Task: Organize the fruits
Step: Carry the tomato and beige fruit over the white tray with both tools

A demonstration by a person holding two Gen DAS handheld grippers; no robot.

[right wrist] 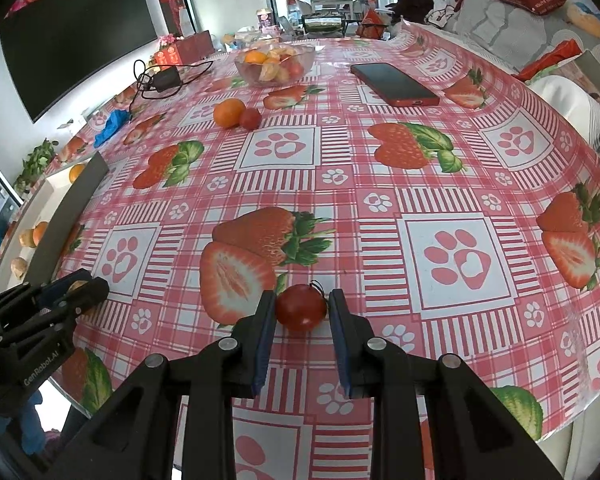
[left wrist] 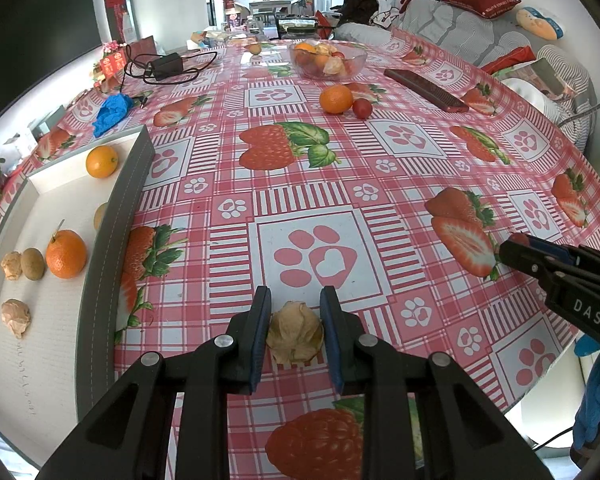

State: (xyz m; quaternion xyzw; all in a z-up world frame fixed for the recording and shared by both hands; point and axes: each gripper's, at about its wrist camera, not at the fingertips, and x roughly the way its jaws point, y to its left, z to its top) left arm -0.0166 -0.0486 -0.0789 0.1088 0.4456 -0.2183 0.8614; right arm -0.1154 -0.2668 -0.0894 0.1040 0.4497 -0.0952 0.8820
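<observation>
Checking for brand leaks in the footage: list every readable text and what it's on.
"DAS": on the right gripper, as seen from the left wrist view.
"GenRobot.AI": on the left gripper, as seen from the right wrist view.
Red cushion on the sofa: white lettering, too distorted to read.
Red boxes by the wall: characters too small to read.
Tray floor: faint marks, not legible.

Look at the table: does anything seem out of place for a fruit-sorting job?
Yes. A red phone, a black charger with tangled cable and a crumpled blue glove lie among the fruit on the tablecloth; none are fruit.
</observation>
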